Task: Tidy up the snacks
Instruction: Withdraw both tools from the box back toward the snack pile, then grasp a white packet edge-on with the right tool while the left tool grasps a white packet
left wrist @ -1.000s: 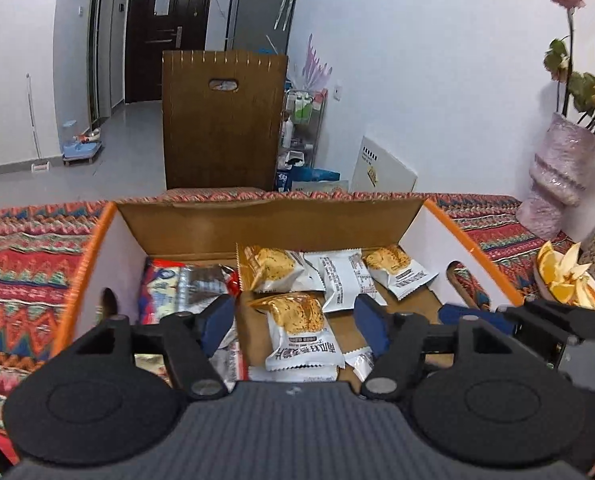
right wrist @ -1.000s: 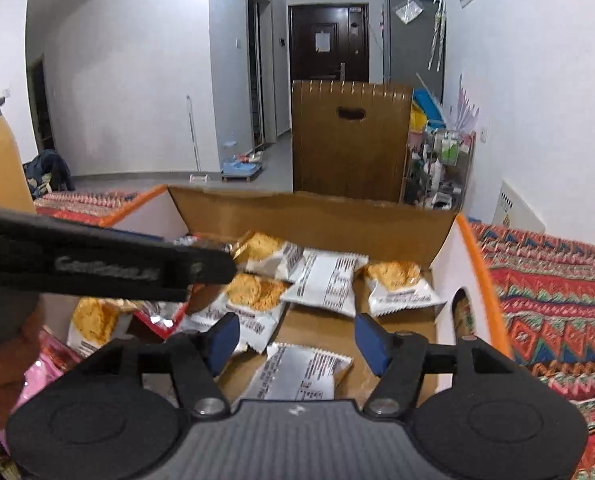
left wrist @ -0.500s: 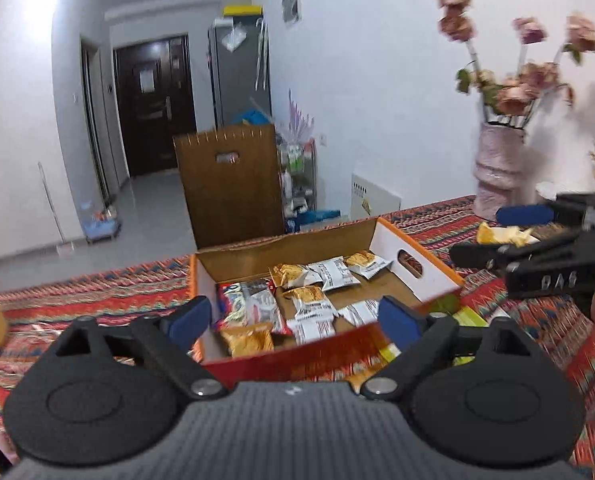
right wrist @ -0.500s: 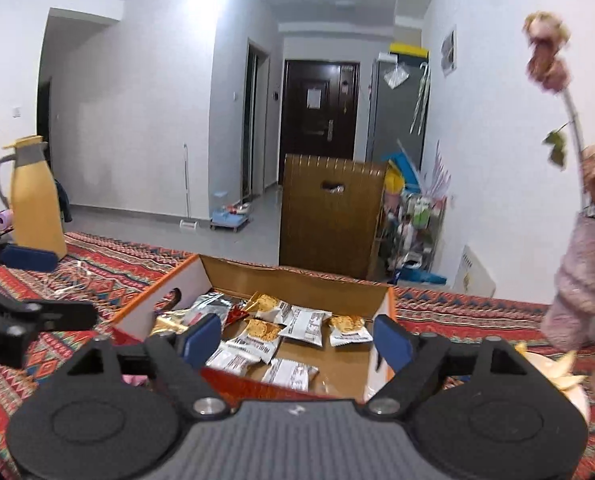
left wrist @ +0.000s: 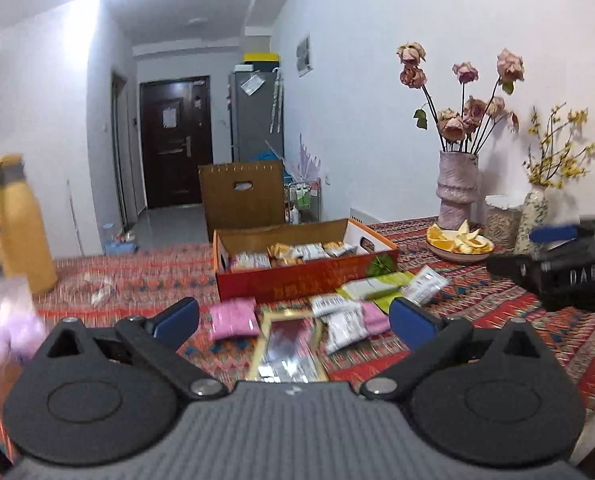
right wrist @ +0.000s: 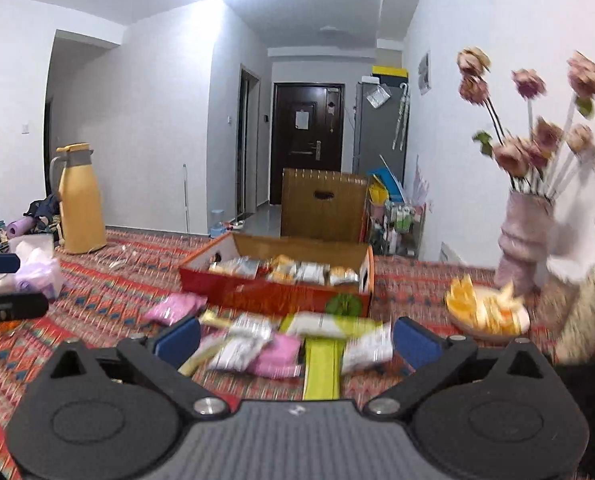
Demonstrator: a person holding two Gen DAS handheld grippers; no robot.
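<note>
The left gripper (left wrist: 293, 320) has its fingers (left wrist: 177, 318) spread wide, and its jaws have just been opening; nothing is between them. The right gripper (right wrist: 295, 338) is the same: fingers (right wrist: 415, 340) spread wide, jaws just opened, nothing pinched. Both hang above the near part of the surface (left wrist: 137, 276), which is covered with a red patterned cloth.

The cardboard box (left wrist: 297, 276) sits farther back near the middle, with several snack packets (left wrist: 297, 252) lying inside it. In front of the box loose snacks lie scattered on the cloth: a pink packet (left wrist: 233, 318), white packets (left wrist: 341, 326), a green packet (left wrist: 377, 286) and a gold-edged packet (left wrist: 287, 346) nearest the left gripper.

To the far left stands a yellow jug (left wrist: 17, 228). On the right are a plate of orange pieces (left wrist: 459, 242) and a vase of dried roses (left wrist: 457, 188). Parts of the picture are blurred.
</note>
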